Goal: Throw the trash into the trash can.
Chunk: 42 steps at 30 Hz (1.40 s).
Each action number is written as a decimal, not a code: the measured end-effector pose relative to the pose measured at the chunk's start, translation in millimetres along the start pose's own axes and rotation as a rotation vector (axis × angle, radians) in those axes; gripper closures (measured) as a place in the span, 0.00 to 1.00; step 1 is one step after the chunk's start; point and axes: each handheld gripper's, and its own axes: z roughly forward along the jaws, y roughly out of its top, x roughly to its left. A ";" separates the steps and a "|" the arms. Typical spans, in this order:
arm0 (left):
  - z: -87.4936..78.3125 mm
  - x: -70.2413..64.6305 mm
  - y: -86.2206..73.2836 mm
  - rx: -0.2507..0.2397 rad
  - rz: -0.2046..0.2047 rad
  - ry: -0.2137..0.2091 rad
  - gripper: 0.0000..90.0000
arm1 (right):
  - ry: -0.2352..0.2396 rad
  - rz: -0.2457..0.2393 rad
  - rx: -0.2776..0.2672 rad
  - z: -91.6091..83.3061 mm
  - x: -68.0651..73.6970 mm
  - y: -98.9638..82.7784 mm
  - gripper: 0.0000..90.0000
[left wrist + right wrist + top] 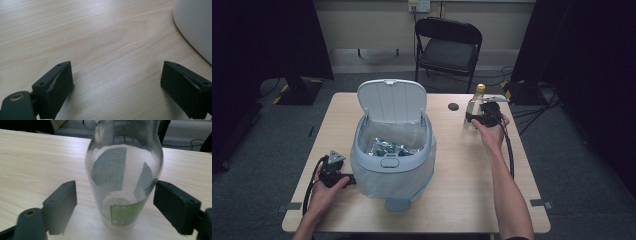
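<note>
A clear glass bottle with a gold cap and a green label stands upright at the table's far right. In the right gripper view the bottle sits between the jaws of my right gripper. The left jaw stands clear of the glass and the right jaw is at its edge, so the gripper is open. From above, my right gripper is level with the bottle's lower half. My left gripper rests low at the front left, beside the bin. Its jaws are open over bare wood.
A pale blue bin with a white liner and raised lid stands mid-table, with shiny crumpled wrappers inside. Its wall shows beside the left gripper. A small dark grommet lies near the bottle. A black folding chair stands behind the table.
</note>
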 end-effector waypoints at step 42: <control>-0.5 -0.3 -0.1 0.002 0.005 0.009 0.12 | 0.053 -0.084 0.015 -38.2 17.3 -17.1 0.30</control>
